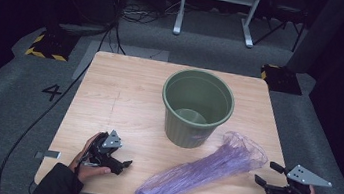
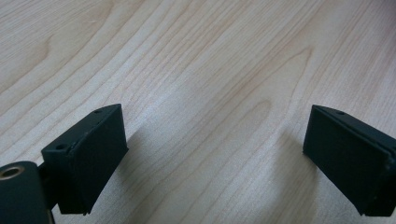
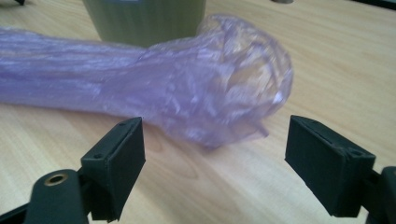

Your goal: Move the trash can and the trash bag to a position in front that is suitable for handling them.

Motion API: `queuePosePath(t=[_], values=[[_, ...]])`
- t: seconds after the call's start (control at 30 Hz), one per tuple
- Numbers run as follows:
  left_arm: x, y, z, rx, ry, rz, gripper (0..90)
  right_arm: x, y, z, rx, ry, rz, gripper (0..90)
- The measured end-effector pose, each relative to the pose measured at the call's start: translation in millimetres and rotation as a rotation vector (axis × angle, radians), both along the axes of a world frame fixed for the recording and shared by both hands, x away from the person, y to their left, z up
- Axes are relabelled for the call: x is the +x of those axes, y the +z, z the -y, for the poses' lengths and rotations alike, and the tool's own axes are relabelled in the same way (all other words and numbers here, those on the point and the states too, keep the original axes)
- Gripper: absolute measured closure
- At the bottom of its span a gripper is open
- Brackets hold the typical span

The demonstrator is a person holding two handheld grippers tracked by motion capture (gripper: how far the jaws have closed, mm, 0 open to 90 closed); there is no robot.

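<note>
Between your right gripper's point(image 3: 212, 158) spread jaws lay bare wood, the one purple plastic bag's point(image 3: 187, 84) bunched end just ahead, untouched. Your left gripper point(image 2: 215, 149) was likewise spread wide, low over bare table point(image 2: 196, 60). Both hands sat near the front edge, the bag lying diagonally between them; its near tip was cut off. One green bucket point(image 1: 197, 108) stood upright just behind it.

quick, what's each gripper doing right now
left gripper: jaws open, empty, over the bare table
right gripper: jaws open, empty, facing the purple bag
</note>
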State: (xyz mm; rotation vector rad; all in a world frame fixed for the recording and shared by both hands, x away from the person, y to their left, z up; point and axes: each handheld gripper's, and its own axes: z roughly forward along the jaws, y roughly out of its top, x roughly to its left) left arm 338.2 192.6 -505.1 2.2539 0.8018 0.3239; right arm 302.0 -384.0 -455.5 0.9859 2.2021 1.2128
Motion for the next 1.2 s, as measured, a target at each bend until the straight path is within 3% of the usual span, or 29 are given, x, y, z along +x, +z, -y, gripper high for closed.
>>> queuePosePath(t=[0.4, 0.53, 0.6, 0.63, 0.87, 1.2], values=[[0.0, 0.0, 0.0, 0.000, 0.000, 0.000, 5.7, 36.4, 38.6, -20.7, 0.011, 0.031, 0.082, 17.1], [0.0, 0.0, 0.0, 0.000, 0.000, -0.001, 5.7, 45.4, 43.3, -31.4, -0.018, 0.056, 0.082, 16.6], [0.0, 0.0, 0.0, 0.000, 0.000, 0.000, 5.7, 55.0, 47.2, -43.2, -0.085, 0.089, 0.097, 15.5], [0.0, 0.0, 0.0, 0.000, 0.000, 0.000, 5.7, 55.0, 47.2, -43.2, -0.085, 0.089, 0.097, 15.5], [0.1, 0.0, 0.0, 0.000, 0.000, 0.000, 5.7, 84.1, 48.8, -69.9, -0.079, 0.166, 0.045, 15.5], [0.0, 0.0, 0.0, 0.000, 0.000, 0.000, 5.7, 111.7, 43.7, -94.4, -0.027, 0.205, -0.012, 15.4]])
